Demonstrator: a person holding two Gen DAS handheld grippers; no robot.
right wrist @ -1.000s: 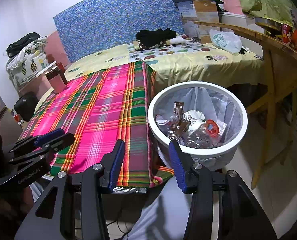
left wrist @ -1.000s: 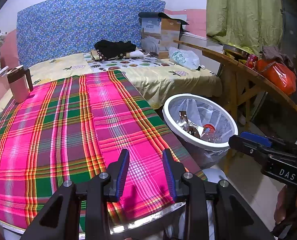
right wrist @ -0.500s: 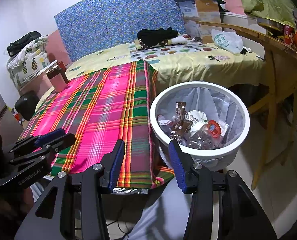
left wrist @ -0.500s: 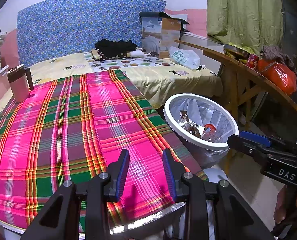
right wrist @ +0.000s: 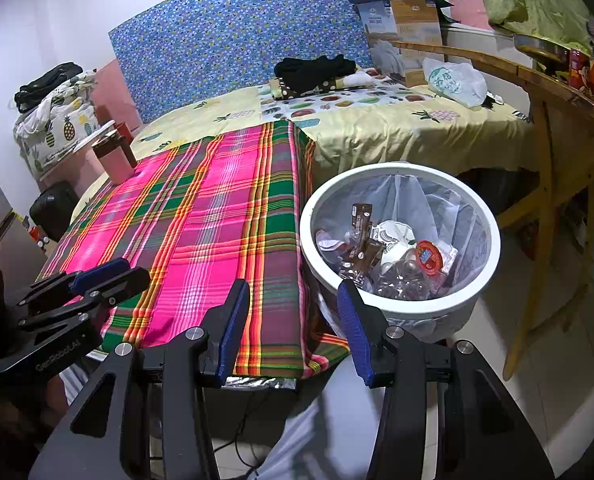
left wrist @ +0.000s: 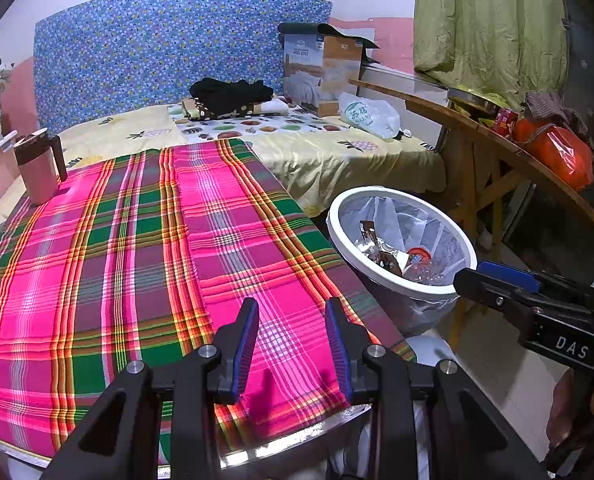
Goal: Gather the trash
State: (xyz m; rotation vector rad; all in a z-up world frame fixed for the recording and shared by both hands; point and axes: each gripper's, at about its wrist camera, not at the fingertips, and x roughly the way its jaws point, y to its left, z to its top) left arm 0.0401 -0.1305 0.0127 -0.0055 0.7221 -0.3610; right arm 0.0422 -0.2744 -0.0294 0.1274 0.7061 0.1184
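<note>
Table [left wrist: 257, 446] under a pink-and-green plaid cloth [left wrist: 137, 248], metal edge showing at the near side; a pink lidded mug [left wrist: 39, 168] stands on the cloth at the far left corner. Bed [left wrist: 337, 160] behind it, yellow pineapple-print sheet, carrying a pile of dark clothes [left wrist: 231, 94], a cardboard box [left wrist: 323, 74] and a white plastic bag [left wrist: 369, 114]. Tiled floor [right wrist: 557, 380] to the right of the table bears a white trash bin [right wrist: 401, 310] with a clear liner, wrappers and other trash inside.

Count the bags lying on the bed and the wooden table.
2. A white plastic bag lies on the bed by the cardboard box; an orange bag sits on the wooden table. Others may be hidden.
</note>
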